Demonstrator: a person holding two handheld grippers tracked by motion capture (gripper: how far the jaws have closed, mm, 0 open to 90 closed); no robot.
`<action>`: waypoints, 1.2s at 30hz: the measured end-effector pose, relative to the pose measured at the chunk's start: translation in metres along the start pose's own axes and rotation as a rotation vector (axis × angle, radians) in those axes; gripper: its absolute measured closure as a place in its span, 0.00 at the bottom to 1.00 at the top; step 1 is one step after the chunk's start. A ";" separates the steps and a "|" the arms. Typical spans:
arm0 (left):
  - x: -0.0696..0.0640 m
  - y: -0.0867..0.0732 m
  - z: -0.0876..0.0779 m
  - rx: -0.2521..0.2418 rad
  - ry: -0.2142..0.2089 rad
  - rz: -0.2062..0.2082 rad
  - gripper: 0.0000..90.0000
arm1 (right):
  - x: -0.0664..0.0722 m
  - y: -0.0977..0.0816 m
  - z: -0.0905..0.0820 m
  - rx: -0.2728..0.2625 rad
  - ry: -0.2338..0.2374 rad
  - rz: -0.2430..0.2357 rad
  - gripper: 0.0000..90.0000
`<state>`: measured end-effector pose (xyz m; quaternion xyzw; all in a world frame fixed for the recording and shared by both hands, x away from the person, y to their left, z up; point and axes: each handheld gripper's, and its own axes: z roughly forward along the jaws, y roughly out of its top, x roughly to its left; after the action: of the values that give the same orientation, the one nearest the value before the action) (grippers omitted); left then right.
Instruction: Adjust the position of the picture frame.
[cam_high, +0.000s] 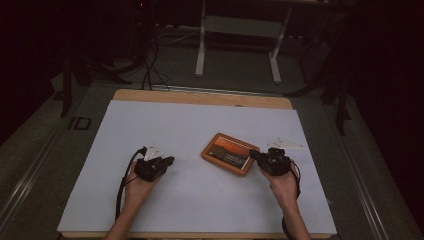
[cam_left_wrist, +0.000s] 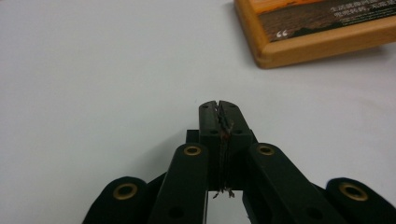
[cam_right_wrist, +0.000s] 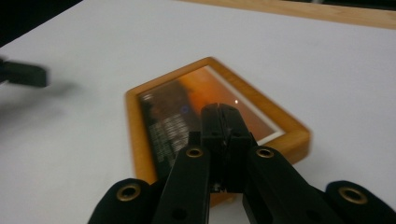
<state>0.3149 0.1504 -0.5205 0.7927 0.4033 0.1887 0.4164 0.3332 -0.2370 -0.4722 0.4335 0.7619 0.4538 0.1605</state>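
Observation:
A wooden picture frame (cam_high: 230, 153) with an orange and dark picture lies flat near the middle of the white table cover. My left gripper (cam_high: 169, 161) rests to the frame's left, apart from it, with its jaws pressed together on nothing (cam_left_wrist: 219, 108). The frame's corner (cam_left_wrist: 299, 35) shows ahead and to the right in the left gripper view. My right gripper (cam_high: 253, 154) sits at the frame's right end, jaws together, its tip (cam_right_wrist: 222, 112) hovering over the frame's glass (cam_right_wrist: 187, 112); whether it touches is unclear.
The white cover (cam_high: 150, 125) lies on a wooden table whose bare edge (cam_high: 200, 96) shows at the back. A metal table leg frame (cam_high: 201, 45) and cables stand on the dark floor beyond. The left gripper's tip (cam_right_wrist: 23, 74) shows blurred at the far left.

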 end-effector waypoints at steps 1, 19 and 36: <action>0.000 0.003 0.003 -0.001 -0.008 0.000 0.99 | 0.002 -0.001 0.000 0.004 0.009 -0.008 1.00; -0.009 0.043 0.065 0.012 -0.063 0.036 0.99 | 0.036 -0.022 -0.001 0.060 0.095 -0.108 1.00; -0.021 0.051 0.105 0.091 -0.077 0.048 0.99 | 0.042 -0.042 0.011 0.147 0.097 -0.181 1.00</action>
<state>0.3938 0.0636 -0.5397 0.8269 0.3761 0.1495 0.3905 0.2946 -0.2055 -0.5064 0.3511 0.8360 0.4008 0.1314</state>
